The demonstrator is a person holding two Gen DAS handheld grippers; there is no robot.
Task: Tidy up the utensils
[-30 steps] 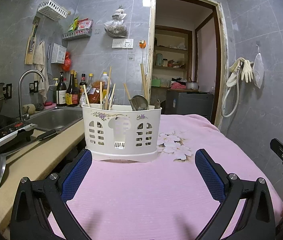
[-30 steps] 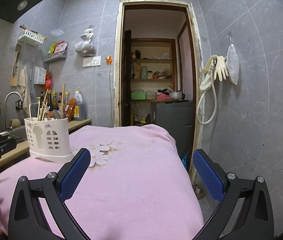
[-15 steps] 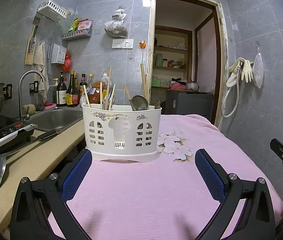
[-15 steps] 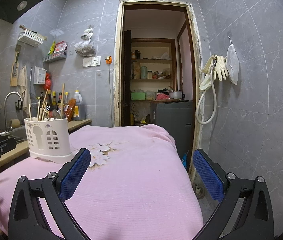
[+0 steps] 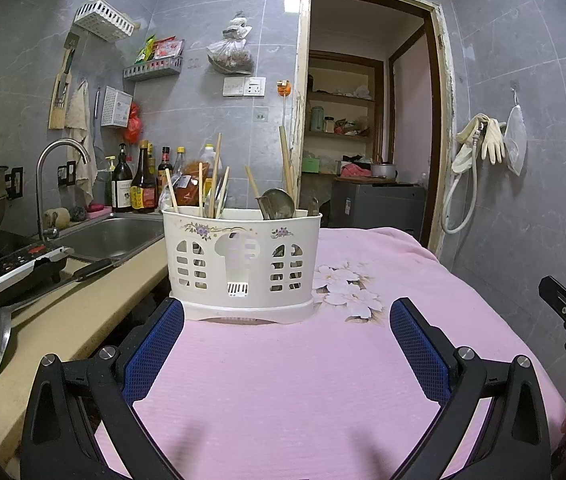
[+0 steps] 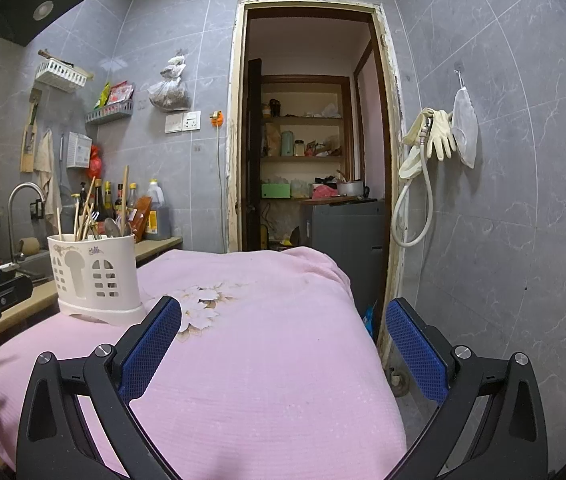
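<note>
We see the utensil holder (image 5: 242, 258) upright on pink cloth (image 5: 303, 380), chopsticks (image 5: 214, 176) pointing up, left gripper (image 5: 286, 344) spread, right gripper (image 6: 283, 344) spread, both empty

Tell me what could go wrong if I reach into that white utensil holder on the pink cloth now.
The utensil holder stands near the cloth's edge beside the counter; a sideways nudge might tip it off. Chopsticks and a ladle lean at mixed angles, so pulling one may drag others out. The pink cloth could slide under the holder. Both the left hand-held gripper and the right hand-held gripper are open and empty.
</note>
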